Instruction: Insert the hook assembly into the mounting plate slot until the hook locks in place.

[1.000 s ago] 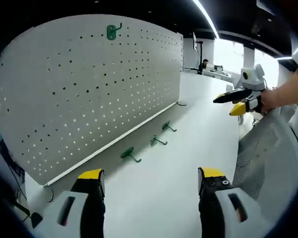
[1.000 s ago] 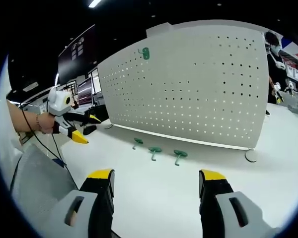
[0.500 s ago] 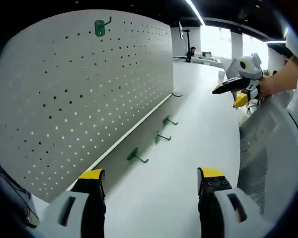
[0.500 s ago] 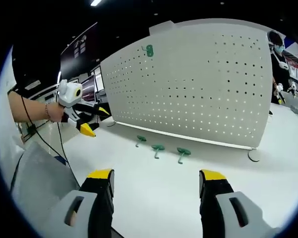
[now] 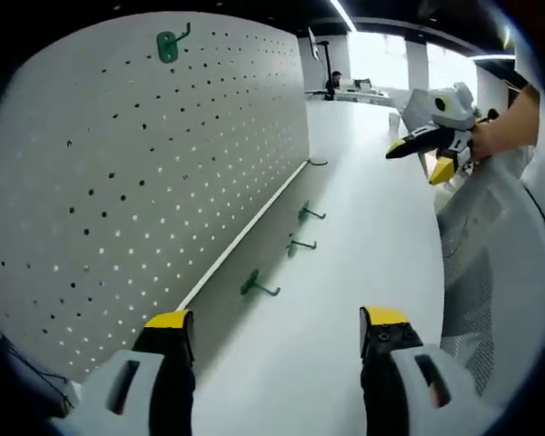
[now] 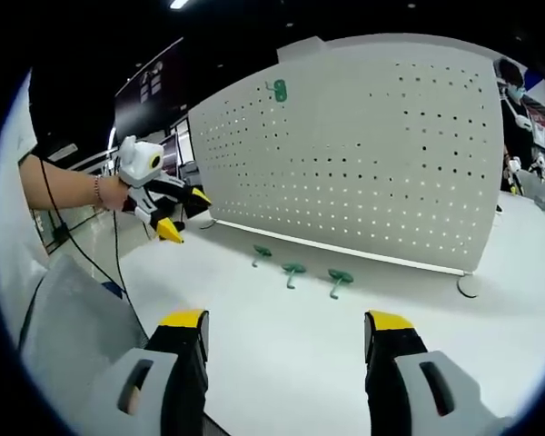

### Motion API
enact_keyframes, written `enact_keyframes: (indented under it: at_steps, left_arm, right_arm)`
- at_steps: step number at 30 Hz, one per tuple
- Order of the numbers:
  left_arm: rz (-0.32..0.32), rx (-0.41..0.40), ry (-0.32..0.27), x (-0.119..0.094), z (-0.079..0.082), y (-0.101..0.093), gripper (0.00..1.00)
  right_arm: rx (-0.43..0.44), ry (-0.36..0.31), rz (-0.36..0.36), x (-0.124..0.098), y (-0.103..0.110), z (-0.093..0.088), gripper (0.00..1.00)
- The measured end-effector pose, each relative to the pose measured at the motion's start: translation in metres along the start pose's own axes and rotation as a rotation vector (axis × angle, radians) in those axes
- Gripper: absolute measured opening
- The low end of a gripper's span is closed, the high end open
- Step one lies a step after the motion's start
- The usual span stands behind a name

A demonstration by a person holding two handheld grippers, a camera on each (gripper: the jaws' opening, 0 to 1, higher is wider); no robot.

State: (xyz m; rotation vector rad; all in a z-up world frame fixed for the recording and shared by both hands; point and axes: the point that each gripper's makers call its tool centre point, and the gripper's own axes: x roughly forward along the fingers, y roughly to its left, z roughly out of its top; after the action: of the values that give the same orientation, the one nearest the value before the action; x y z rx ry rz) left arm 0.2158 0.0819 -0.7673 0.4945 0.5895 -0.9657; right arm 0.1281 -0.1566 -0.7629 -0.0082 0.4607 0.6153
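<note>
A white pegboard (image 5: pixel 145 154) (image 6: pixel 363 154) stands upright on the white table, with one green hook (image 5: pixel 168 44) (image 6: pixel 278 89) mounted near its top. Three loose green hooks lie on the table along its foot: (image 5: pixel 256 285), (image 5: pixel 297 244), (image 5: pixel 307 213) in the left gripper view; (image 6: pixel 262 253), (image 6: pixel 293 271), (image 6: pixel 338 278) in the right gripper view. My left gripper (image 5: pixel 272 331) is open and holds nothing; it also shows as the left gripper (image 6: pixel 183 213) in the right gripper view. My right gripper (image 6: pixel 286 331) is open too, seen as the right gripper (image 5: pixel 418 156) in the left gripper view.
A person's forearm (image 6: pixel 68 193) with a cable holds the left gripper. A grey mesh sleeve (image 5: pixel 490 263) fills the right side. The pegboard's round foot (image 6: pixel 469 285) rests on the table. A person (image 6: pixel 510 118) stands behind the board's right end. Monitors (image 6: pixel 168 150) sit at the back left.
Both views have shifted with the hands. The left gripper has come closer to the pegboard and the loose hooks; the right gripper sits higher in the left gripper view. Both stay open.
</note>
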Motion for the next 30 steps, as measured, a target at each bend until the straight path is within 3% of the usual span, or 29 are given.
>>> enact_keyframes:
  at_steps: [16,30]
  left_arm:
    - [-0.047,0.097,0.040,0.018,0.006,0.015,0.77]
    - [-0.100,0.140,0.067,0.035,0.006,0.013,0.79]
  right_arm:
    - [-0.016,0.006,0.016,0.001,0.005,-0.001,0.69]
    - [-0.017,0.014,0.025,0.001,0.007,-0.003,0.69]
